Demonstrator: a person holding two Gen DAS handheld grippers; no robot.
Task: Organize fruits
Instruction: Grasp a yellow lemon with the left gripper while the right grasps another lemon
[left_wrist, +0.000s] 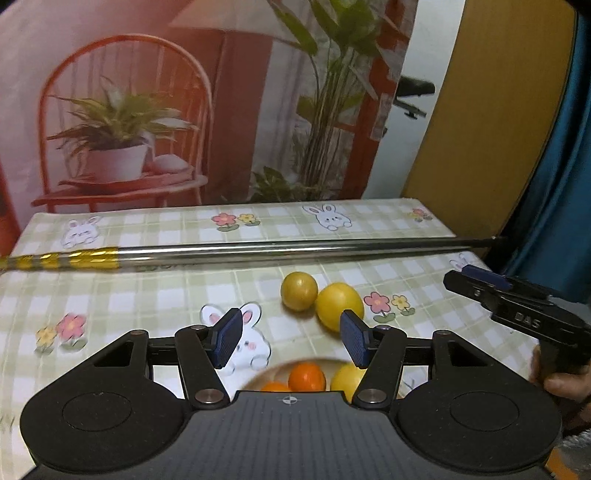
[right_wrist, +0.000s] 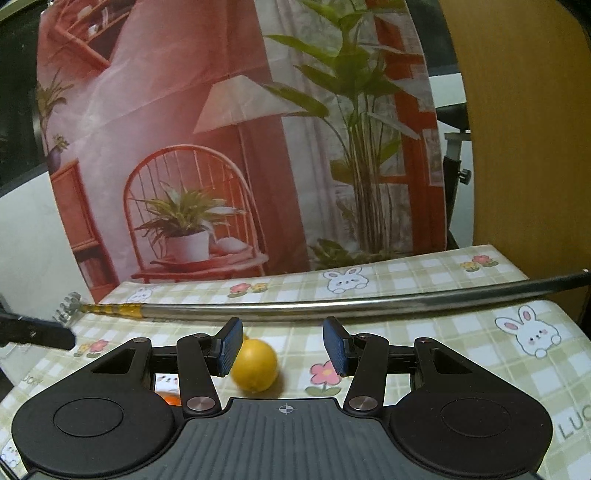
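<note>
Checked tablecloth (left_wrist: 155, 295); yellow lemon (left_wrist: 340, 304) lies lengthwise, tilted toward the bowl (left_wrist: 258, 380).

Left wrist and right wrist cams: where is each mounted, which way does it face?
Left wrist: on the left hand-held gripper, aimed down over the bowl and two loose fruits; shows open jaws, plus the right hand-held gripper and a hand.
Right wrist: on the right hand-held gripper, facing the yellow fruit; jaws open, empty.
Shared: metal rod, tablecloth, backdrop.

A home: bunny-print tablecloth (left_wrist: 184, 295) on the table, printed living-room backdrop (right_wrist: 221, 147) behind.
</note>
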